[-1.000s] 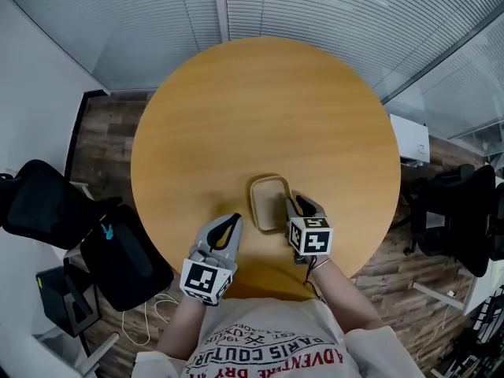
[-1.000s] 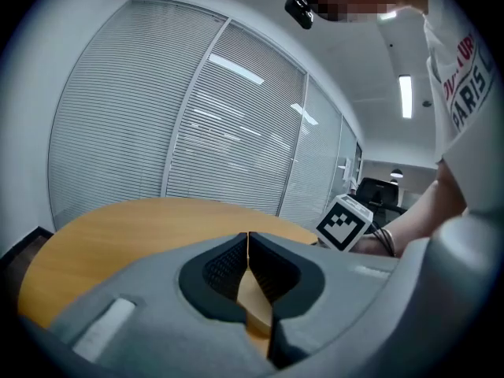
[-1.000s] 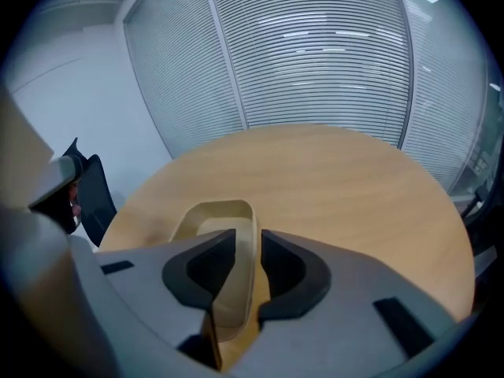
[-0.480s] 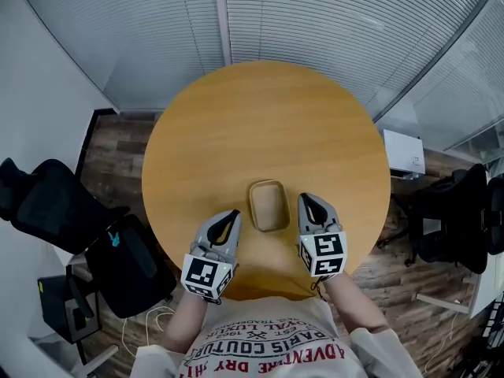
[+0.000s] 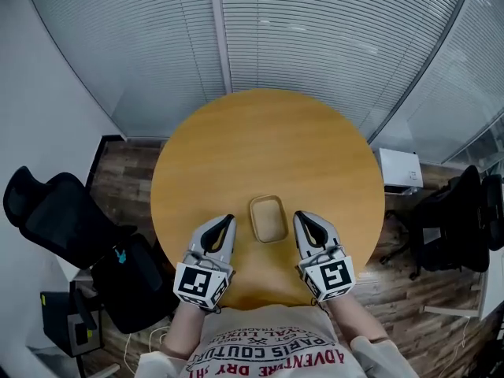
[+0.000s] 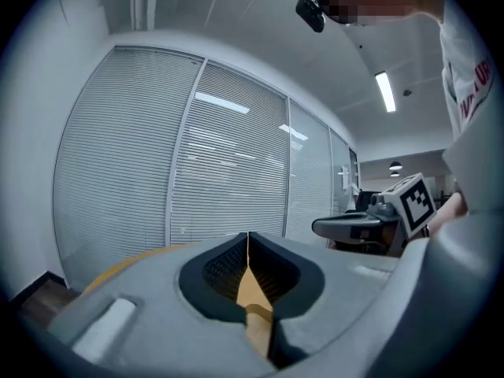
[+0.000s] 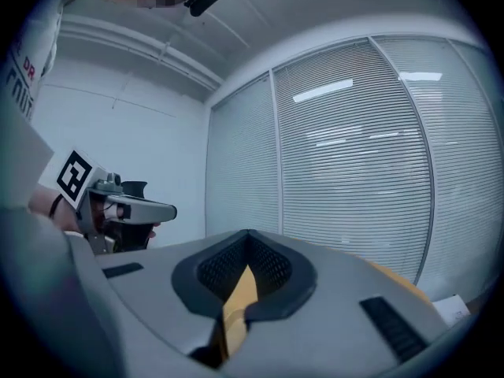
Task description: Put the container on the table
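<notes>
Head view shows the container (image 5: 268, 218) resting free on the near tabletop (image 5: 268, 140), between the left hand-held gripper (image 5: 227, 221) and the right hand-held gripper (image 5: 299, 216), both closed and empty, so the task looks done.

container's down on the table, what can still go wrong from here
1. The container sits between the left gripper and the right gripper, both shut and empty. A sideways swing of either might knock it.
2. It lies toward the near edge of the table, not the middle, so a nudge toward the person might slide it off.
</notes>
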Demonstrator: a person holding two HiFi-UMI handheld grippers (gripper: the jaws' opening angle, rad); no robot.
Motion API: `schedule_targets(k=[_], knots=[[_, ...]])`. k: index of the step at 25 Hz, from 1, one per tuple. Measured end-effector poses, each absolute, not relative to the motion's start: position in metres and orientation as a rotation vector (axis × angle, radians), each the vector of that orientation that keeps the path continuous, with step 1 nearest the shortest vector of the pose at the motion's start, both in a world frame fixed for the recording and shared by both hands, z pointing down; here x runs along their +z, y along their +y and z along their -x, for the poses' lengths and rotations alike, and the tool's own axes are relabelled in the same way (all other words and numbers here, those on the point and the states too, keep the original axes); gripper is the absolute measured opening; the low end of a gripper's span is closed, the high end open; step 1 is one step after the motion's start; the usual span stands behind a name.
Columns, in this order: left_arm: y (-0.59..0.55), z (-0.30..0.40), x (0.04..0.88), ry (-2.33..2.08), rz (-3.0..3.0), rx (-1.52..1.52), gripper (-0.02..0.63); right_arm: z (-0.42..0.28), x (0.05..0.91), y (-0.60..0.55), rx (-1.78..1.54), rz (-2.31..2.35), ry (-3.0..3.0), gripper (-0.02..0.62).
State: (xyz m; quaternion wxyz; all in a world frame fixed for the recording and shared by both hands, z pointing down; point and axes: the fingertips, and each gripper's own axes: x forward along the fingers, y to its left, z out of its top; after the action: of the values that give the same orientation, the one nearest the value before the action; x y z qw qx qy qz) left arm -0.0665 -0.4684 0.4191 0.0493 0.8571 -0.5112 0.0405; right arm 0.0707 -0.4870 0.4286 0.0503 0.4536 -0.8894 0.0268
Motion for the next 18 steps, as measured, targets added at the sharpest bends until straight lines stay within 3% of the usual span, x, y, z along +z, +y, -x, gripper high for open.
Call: schedule_targets(k=[18], knots=[[-0.445, 0.073, 0.388, -1.585, -2.623, 0.111, 0.014, -0.059, 0.402, -0.46, 0.046, -1.354, -2.809, 0.006]])
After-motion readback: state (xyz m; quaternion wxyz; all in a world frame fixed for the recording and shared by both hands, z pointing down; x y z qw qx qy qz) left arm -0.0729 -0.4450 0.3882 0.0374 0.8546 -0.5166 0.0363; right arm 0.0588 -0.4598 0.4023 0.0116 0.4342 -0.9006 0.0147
